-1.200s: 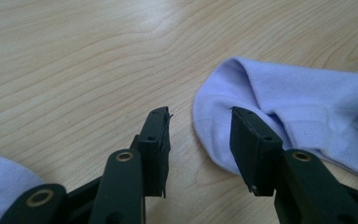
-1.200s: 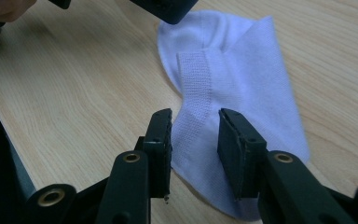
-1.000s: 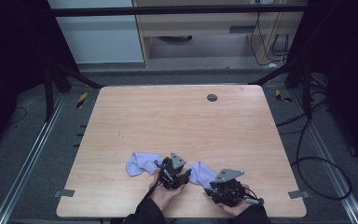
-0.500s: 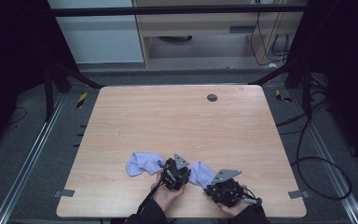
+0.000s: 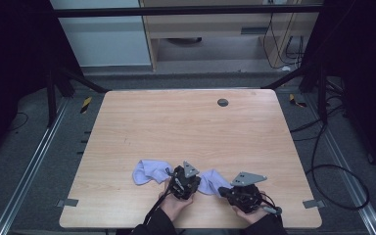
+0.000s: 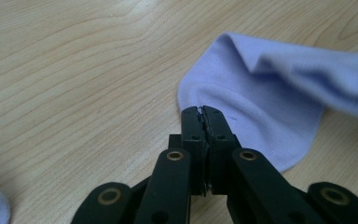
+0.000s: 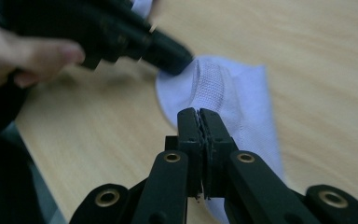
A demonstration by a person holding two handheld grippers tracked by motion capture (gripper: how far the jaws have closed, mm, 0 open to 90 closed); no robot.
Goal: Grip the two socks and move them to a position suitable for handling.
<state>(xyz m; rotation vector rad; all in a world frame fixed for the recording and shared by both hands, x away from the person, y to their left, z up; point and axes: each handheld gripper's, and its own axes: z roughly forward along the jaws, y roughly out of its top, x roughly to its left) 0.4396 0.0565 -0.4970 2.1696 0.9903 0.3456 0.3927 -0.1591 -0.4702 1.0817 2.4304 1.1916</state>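
A light wood table (image 5: 191,132) is set in a dim room, w/ dark metal frame legs at the sides, a pale cabinet and a wooden desk seen beyond the far edge, cables on the grey floor at the right. A small dark round disc (image 5: 223,102) is seen on the tabletop, well apart from both tongs, toward the far edge. Near the table's near edge the left gripper (image 5: 186,183) and right gripper (image 5: 225,191) are held side by side, each w/ a grey three-cornered plate on top. A lavender sock (image 5: 149,171) is spread flat out to the left of the left gripper; a 2nd lavender sock (image 5: 210,181) lies between the two tongs. In the left gripper view the left gripper (image 6: 201,110) has its jaws pressed together, having just been closing; the tips sit at the rounded edge of the 2nd sock (image 6: 261,116), and a thin bit of cloth edge appears to be pinched, though it can't be told for sure. In the right gripper view the right gripper (image 7: 198,112) is likewise closed tight, jaws just brought together, tips at the sock's (image 7: 228,98) near edge w/ fabric under and beside them; the other gripper is seen blurred at the sock's far end, just beyond the tips.
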